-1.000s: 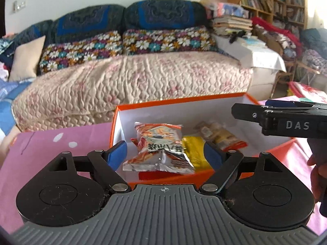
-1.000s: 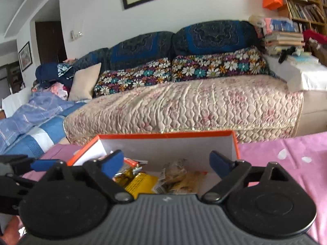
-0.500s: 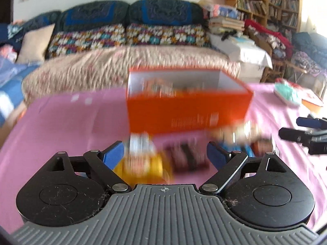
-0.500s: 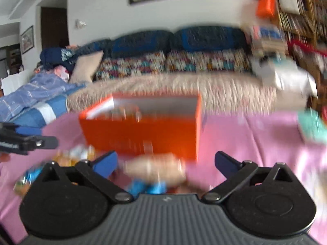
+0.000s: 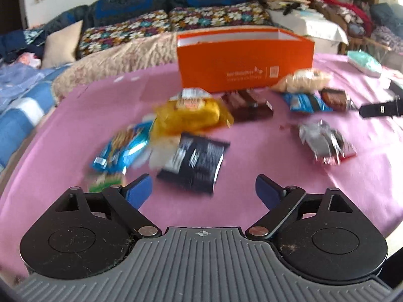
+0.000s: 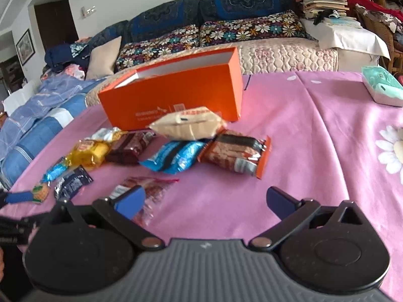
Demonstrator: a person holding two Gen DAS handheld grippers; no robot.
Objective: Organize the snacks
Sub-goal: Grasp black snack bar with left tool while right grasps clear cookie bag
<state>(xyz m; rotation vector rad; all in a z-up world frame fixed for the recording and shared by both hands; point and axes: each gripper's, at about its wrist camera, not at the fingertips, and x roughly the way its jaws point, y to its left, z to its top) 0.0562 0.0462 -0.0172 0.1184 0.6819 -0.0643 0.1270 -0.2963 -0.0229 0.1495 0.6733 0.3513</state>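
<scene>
— Where are the snacks now, and how do they lie?

— They lie scattered on the pink tablecloth (image 6: 314, 151), in front of the orange box (image 6: 176, 93). The box stands with its long side across my view and its open top upward; what is inside I cannot see from here. The cream packet (image 6: 186, 123) lies just in front of the box, its long axis running left to right, along the box wall. Under its near edge is the blue packet (image 6: 173, 158), turned a little diagonally, and beside that the brown-orange packet (image 6: 236, 156), also roughly crosswise. More to the left are the dark brown packet (image 6: 131, 148) and the yellow packet (image 6: 88, 153).

— And your grippers?

— Both are empty. My left gripper (image 5: 204, 188) is spreading its jaws at this moment, and nothing is between them; they touch nothing. The black packet (image 5: 194, 163) lies just ahead of it, slightly left of the middle, its long axis pointing away from me and tilted a little. My right gripper (image 6: 205, 201) is also opening, already very wide. The clear packet with red print (image 6: 148, 188) lies at its left finger (image 6: 129, 201), partly hidden behind it; I cannot tell if they touch.

— The picture is sharp?

— The left view is blurred, so the labels are not readable.
</scene>
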